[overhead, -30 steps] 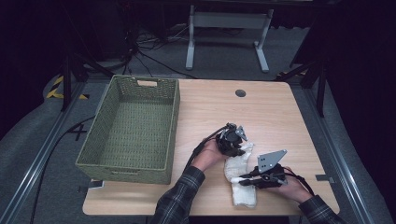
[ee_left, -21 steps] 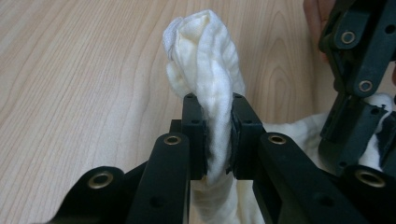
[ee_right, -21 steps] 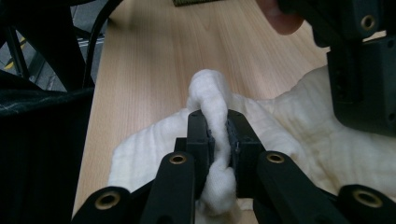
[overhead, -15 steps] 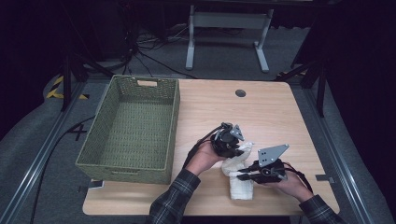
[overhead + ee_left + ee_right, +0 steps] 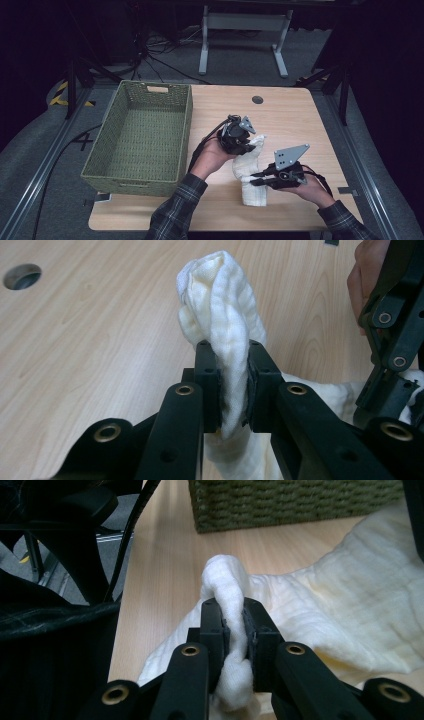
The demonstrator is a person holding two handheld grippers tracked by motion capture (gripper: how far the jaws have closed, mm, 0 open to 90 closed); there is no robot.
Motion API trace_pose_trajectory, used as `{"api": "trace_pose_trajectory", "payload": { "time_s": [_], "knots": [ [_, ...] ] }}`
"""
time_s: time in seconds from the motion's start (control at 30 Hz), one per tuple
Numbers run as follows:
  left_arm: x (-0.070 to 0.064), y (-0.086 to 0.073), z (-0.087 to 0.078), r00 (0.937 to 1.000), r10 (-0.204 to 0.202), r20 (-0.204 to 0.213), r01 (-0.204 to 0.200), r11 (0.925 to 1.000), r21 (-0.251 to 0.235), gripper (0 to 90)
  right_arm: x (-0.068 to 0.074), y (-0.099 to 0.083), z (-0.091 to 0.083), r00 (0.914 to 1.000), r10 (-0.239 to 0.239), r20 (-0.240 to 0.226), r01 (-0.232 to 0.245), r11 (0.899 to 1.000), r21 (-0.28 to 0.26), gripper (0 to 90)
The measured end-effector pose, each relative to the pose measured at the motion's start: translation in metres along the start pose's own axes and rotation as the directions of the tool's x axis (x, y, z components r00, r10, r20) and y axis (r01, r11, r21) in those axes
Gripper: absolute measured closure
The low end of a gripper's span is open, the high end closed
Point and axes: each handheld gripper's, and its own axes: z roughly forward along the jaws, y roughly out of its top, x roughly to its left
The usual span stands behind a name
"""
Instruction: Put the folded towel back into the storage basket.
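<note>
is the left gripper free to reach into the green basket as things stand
Probably not yet: the left gripper is shut on the white cloth, which the right gripper also pinches. The green basket itself lies open just beside it.

A green woven basket (image 5: 140,135) sits on the wooden table's (image 5: 295,115) left half. A round cable hole (image 5: 257,99) lies near the table's far edge.

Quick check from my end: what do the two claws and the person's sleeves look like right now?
Both claws are black. The left claw and right claw each carry a grey three-cornered plate with small holes and trail a black cable. In the gripper views the jaws are flat black bars with brass-coloured rivets. The person wears dark plaid sleeves.
</note>
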Motion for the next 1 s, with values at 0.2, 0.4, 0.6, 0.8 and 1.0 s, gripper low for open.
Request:
{"api": "trace_pose_trajectory", "payload": {
  "time_s": [0.2,0.4,0.6,0.8,1.0],
  "knots": [
    [0.012,0.004,-0.025,0.9999,-0.001,-0.012,0.001,0.9999,-0.011,79.7,-0.005,0.021,-0.004,0.9997,-0.021,0.014,0.021,1.0,-0.012,82.0],
    [0.024,0.003,-0.048,0.9995,-0.005,-0.03,0.004,0.9994,-0.034,79.8,-0.016,0.041,-0.004,0.9996,-0.025,0.016,0.025,0.999,-0.021,81.9],
    [0.038,0.0,-0.068,0.9994,-0.005,-0.033,0.004,0.9989,-0.046,79.8,-0.024,0.065,0.001,0.9987,-0.044,0.027,0.045,0.998,-0.037,81.9],
    [0.05,-0.003,-0.089,0.9987,0.012,-0.049,-0.014,0.999,-0.042,79.8,-0.028,0.091,0.009,0.9979,-0.059,0.026,0.06,0.997,-0.046,81.9],
    [0.07,-0.014,-0.119,0.9982,0.017,-0.057,-0.02,0.9984,-0.052,79.8,-0.038,0.123,0.026,0.9972,-0.069,0.03,0.071,0.996,-0.062,81.9]
  ]
}}
